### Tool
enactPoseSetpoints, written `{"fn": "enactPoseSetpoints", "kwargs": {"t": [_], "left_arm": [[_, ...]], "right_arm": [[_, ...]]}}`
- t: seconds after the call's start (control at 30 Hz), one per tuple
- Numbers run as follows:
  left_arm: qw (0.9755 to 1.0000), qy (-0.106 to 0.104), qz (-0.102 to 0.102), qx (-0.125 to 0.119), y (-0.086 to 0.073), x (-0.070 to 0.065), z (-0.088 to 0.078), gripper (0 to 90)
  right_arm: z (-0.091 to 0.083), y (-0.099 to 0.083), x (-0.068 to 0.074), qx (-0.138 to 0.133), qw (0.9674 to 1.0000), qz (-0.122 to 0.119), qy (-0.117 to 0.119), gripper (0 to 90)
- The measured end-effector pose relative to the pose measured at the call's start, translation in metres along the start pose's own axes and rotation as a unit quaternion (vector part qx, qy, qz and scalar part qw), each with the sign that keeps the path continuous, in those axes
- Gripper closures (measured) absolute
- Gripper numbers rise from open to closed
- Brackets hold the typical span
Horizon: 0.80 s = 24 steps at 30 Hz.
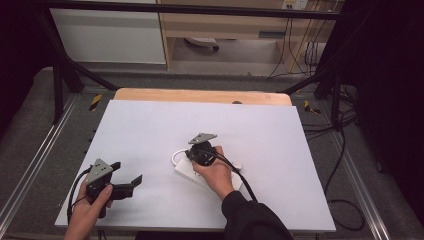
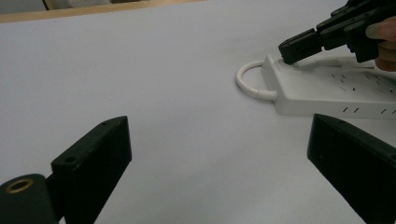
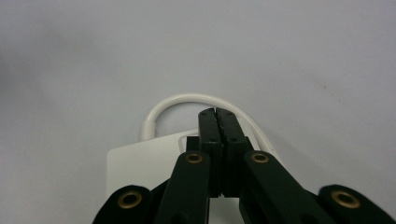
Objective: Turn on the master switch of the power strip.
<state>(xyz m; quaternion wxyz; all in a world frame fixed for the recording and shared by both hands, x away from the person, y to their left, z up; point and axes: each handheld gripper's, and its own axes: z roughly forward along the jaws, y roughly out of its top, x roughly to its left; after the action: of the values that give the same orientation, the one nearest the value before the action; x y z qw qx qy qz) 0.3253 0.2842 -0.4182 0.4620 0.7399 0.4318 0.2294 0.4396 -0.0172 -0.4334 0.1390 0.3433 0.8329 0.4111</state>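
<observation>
A white power strip (image 1: 186,172) lies near the middle of the white table top (image 1: 150,130), its short white cable (image 3: 187,99) looping out of one end. My right gripper (image 3: 218,114) is shut with nothing between its jaws. It points down at the strip's cable end, and in the left gripper view its tips (image 2: 292,49) rest on or just above the top of the strip (image 2: 327,88). The hand holding it covers much of the strip. My left gripper (image 1: 127,172) stands open at the table's front left, well apart from the strip, its jaws empty (image 2: 224,140).
A wooden strip (image 1: 200,95) runs along the table's far edge. Black frame bars (image 1: 65,65) stand at the sides and back. Cables (image 1: 345,165) lie on the floor to the right, and a cabinet (image 1: 110,35) stands behind.
</observation>
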Motion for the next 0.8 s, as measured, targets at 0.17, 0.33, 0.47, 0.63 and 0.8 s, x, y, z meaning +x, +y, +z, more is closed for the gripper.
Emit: {"fn": "enactPoseSetpoints", "kwargs": {"t": [0.17,0.33,0.47,0.63,0.8], "left_arm": [[1.0,0.002,0.002,0.001,0.0001,0.0,-0.0003,6.3],[1.0,0.002,0.002,0.002,0.0,0.0001,-0.0003,6.3],[1.0,0.002,0.002,0.002,0.0001,0.0001,-0.0003,6.4],[1.0,0.002,0.002,0.002,0.0,0.0,-0.0004,6.3],[1.0,0.002,0.002,0.003,0.0,0.0001,-0.0003,6.4]], "right_arm": [[0.0007,-0.0005,0.0011,0.004,1.0,-0.004,-0.002,90.0],[0.0006,-0.0004,0.0015,0.006,1.0,-0.005,-0.003,90.0],[0.0006,0.0,0.0014,0.008,1.0,-0.004,-0.003,90.0],[0.0005,0.0,0.0013,0.008,1.0,-0.003,-0.002,90.0],[0.0007,0.0006,0.0007,0.01,0.9999,-0.002,-0.002,90.0]]}}
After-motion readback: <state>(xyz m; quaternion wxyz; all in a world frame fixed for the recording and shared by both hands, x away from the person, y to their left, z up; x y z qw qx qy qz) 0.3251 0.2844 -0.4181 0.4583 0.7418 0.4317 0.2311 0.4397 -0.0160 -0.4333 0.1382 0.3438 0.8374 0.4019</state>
